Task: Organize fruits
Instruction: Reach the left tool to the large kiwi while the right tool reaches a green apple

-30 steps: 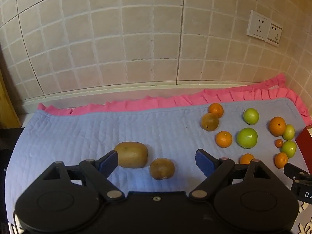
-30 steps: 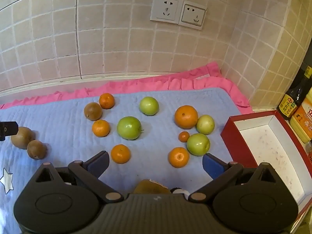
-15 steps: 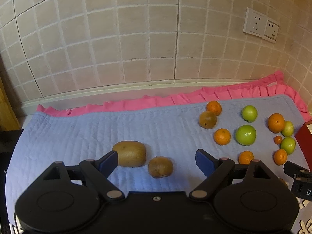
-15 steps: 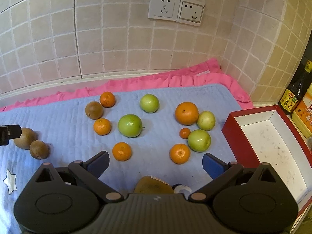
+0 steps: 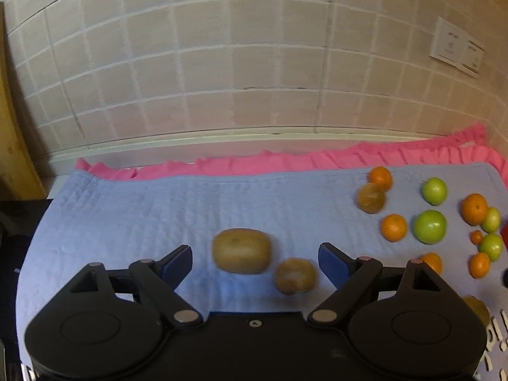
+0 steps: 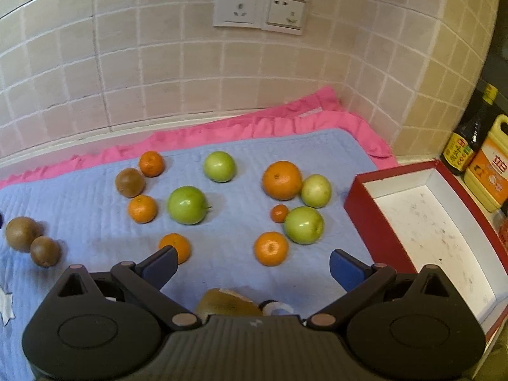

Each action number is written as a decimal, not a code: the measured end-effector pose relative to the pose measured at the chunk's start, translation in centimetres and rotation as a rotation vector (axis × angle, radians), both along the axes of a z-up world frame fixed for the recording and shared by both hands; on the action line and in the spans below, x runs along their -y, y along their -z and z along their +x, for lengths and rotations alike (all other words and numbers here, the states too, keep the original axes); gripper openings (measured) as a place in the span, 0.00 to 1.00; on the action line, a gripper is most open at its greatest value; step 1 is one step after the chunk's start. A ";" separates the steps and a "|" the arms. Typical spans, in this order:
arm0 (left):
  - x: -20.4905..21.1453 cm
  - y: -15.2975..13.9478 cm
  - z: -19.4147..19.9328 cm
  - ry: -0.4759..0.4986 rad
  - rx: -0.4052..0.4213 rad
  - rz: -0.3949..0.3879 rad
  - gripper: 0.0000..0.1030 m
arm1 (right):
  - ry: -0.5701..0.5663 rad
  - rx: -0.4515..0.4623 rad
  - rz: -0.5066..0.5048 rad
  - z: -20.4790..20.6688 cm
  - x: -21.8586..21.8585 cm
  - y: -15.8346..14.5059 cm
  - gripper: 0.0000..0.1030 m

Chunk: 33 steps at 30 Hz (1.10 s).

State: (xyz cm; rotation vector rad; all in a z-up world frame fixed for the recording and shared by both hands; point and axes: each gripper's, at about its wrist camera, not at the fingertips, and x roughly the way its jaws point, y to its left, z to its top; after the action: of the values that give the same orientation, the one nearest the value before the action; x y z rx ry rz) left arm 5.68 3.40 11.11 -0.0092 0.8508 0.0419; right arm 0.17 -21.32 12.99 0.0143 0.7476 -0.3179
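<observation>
Fruits lie on a blue quilted mat (image 5: 143, 216). My left gripper (image 5: 255, 262) is open and empty, with a large kiwi (image 5: 242, 250) and a small kiwi (image 5: 296, 275) lying just beyond its jaws. My right gripper (image 6: 252, 265) is open and empty. An orange (image 6: 271, 248) and another orange (image 6: 176, 247) lie just ahead of it, and a kiwi (image 6: 227, 301) lies close under its body. Green apples (image 6: 186, 204) (image 6: 304, 224), more oranges (image 6: 282, 180) and another kiwi (image 6: 129, 182) lie farther off. The two left kiwis also show in the right wrist view (image 6: 22, 233).
An open red box (image 6: 374, 222) with a white inside stands at the mat's right edge. Two bottles (image 6: 470, 146) stand behind it. A tiled wall with sockets (image 6: 258, 8) runs along the back. A pink frill (image 5: 285, 162) borders the mat.
The left gripper has moved a little left, so the two kiwis sit more to the right between its jaws. The right gripper has edged forward toward the oranges. No fruit has moved.
</observation>
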 end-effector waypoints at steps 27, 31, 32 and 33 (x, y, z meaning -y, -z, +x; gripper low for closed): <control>-4.4 6.0 4.5 -0.048 -0.085 -0.172 0.99 | -0.044 -0.001 0.060 6.9 1.0 2.6 0.94; -4.2 6.6 5.4 -0.037 -0.096 -0.156 0.99 | -0.078 -0.014 0.033 9.0 -0.1 3.1 0.94; -4.1 6.8 5.7 -0.033 -0.099 -0.152 0.99 | -0.084 -0.021 0.029 9.6 -0.3 3.4 0.94; -4.1 7.0 6.0 -0.027 -0.103 -0.151 0.99 | -0.089 -0.027 0.030 10.1 -0.4 3.7 0.94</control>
State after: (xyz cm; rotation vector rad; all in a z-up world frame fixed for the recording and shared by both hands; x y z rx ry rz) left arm 11.72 7.48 4.15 -0.1615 0.9551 0.0037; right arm 10.23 -20.97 9.32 0.0048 0.7772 -0.2229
